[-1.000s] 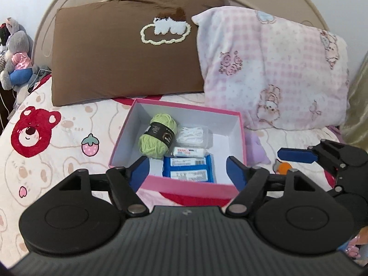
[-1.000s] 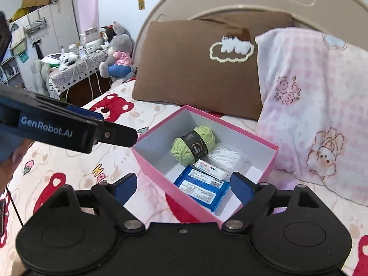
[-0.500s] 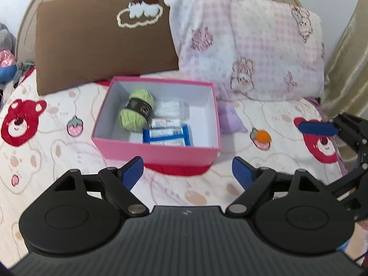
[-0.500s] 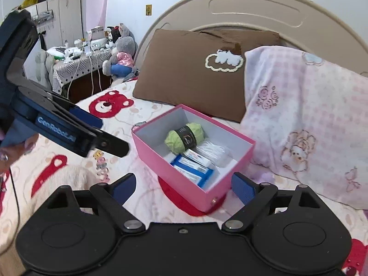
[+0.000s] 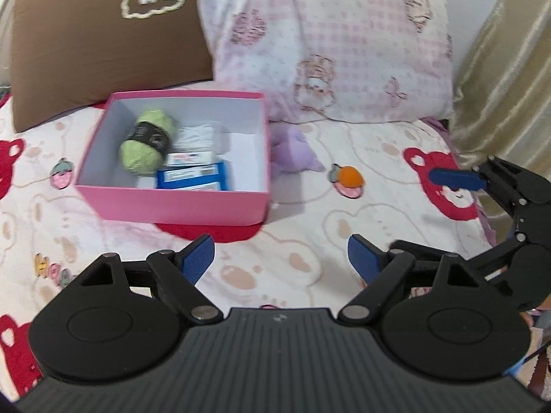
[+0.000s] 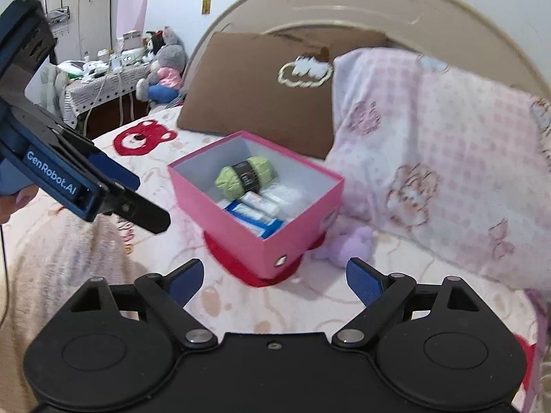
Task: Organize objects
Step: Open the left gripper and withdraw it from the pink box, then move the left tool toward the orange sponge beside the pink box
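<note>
Both of your grippers are empty. The left gripper (image 5: 280,256) has its fingers spread wide with only bedspread between them; over the last second they opened a little further. The right gripper (image 6: 273,277) is also spread wide and holds nothing.

The pink box (image 5: 172,203) sits on the bed (image 5: 310,241), at about 11 o'clock from your left gripper and 12 o'clock from your right, just in front of the brown pillow (image 5: 103,44) and the pink pillow (image 5: 327,44). Inside it lie a green yarn ball (image 5: 146,143), a clear bag of white bits (image 5: 199,136), a small white carton (image 5: 189,158) and a blue packet (image 5: 193,179).

The box looks like thin card, probably light with so little in it, but it rests on soft bedding and may tip or slide if you push one wall. Its walls will likely flex, so pinch one wall near a corner, one finger inside and one outside, or steady it from both sides. The yarn should be soft and squashy; close across its banded middle. The bag looks slippery and crushable, so grip it gently. The carton and packet lie flat and tight together, so take them by a free edge.

Just outside the box, at 3 o'clock from it, lies a small purple plush (image 5: 296,148), touching the pink pillow. It is soft, and any bulge should give you a hold.
</note>
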Demonstrator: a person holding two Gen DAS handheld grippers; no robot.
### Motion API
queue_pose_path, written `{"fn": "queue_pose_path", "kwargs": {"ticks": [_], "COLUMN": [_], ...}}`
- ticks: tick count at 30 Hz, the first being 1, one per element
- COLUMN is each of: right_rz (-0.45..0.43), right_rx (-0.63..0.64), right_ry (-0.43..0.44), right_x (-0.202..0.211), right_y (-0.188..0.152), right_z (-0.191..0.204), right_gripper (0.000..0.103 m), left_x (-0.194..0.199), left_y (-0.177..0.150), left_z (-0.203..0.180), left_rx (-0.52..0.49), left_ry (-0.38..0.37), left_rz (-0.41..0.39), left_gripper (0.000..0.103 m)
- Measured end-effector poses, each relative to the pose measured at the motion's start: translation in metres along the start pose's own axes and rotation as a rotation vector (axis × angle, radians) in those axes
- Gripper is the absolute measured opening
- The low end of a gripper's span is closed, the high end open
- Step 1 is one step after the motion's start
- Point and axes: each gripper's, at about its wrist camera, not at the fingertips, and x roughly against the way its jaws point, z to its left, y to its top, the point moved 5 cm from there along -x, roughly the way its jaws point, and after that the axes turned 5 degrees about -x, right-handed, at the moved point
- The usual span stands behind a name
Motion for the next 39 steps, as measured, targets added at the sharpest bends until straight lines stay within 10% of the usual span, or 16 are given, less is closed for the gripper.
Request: {"fn": "queue_pose_path", "kwargs": {"ticks": [23, 39], "right_rz": [-0.052, 0.182], "right_rx": [-0.070, -0.130], "right_ry": [-0.076, -0.100], "right_x": [-0.043, -0.133], "right_y": [-0.051, -0.074], "right_z": [-0.071, -0.124], "right_gripper": [0.092, 0.092], "left_x": [-0.105, -0.189], "left_y": [0.031, 0.052], "left_z": [-0.084, -0.085], "left_rx": [-0.105, -0.132], "left_ry": [-0.124, -0.165], "left_rz": [-0.087, -0.117], "left_gripper": [0.084, 0.083]}}
